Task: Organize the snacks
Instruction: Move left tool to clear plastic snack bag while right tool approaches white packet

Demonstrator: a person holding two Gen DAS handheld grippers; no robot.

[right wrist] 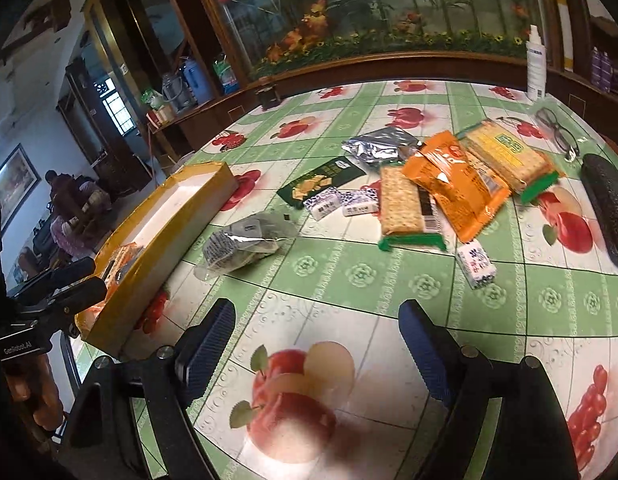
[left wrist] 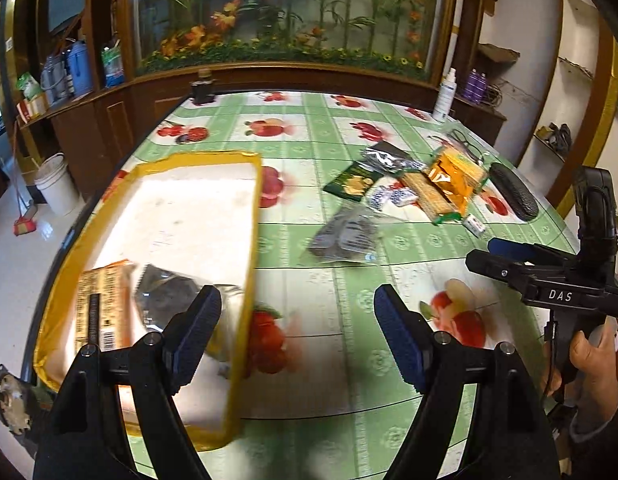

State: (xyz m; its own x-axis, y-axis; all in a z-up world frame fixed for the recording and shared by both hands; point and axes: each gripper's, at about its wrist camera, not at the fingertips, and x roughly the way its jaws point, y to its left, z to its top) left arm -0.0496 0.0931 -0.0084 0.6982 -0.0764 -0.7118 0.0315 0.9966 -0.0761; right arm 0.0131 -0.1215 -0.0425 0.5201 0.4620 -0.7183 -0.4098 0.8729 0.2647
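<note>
The snacks lie in a loose heap on the tabletop [right wrist: 349, 280], well to the right of the yellow box [left wrist: 251, 240]: an orange packet [right wrist: 457, 184] lies partly over a cracker pack [right wrist: 405, 208], with a second cracker pack [right wrist: 505, 156] just behind it. A silver pouch [right wrist: 381, 144] and a dark green packet [right wrist: 321, 184] sit on the side nearer the box, small blue-and-white candies [right wrist: 341, 204] beside them. A clear bag of dark snacks [right wrist: 245, 244] lies between the heap and the box. Inside the box rest an orange packet [left wrist: 103, 304] and a dark bag [left wrist: 169, 296]. My left tongs [left wrist: 297, 332] hang over the box's near edge, jaws apart, nothing between them. My right tongs [right wrist: 321, 348] are apart too, empty above bare cloth.
</note>
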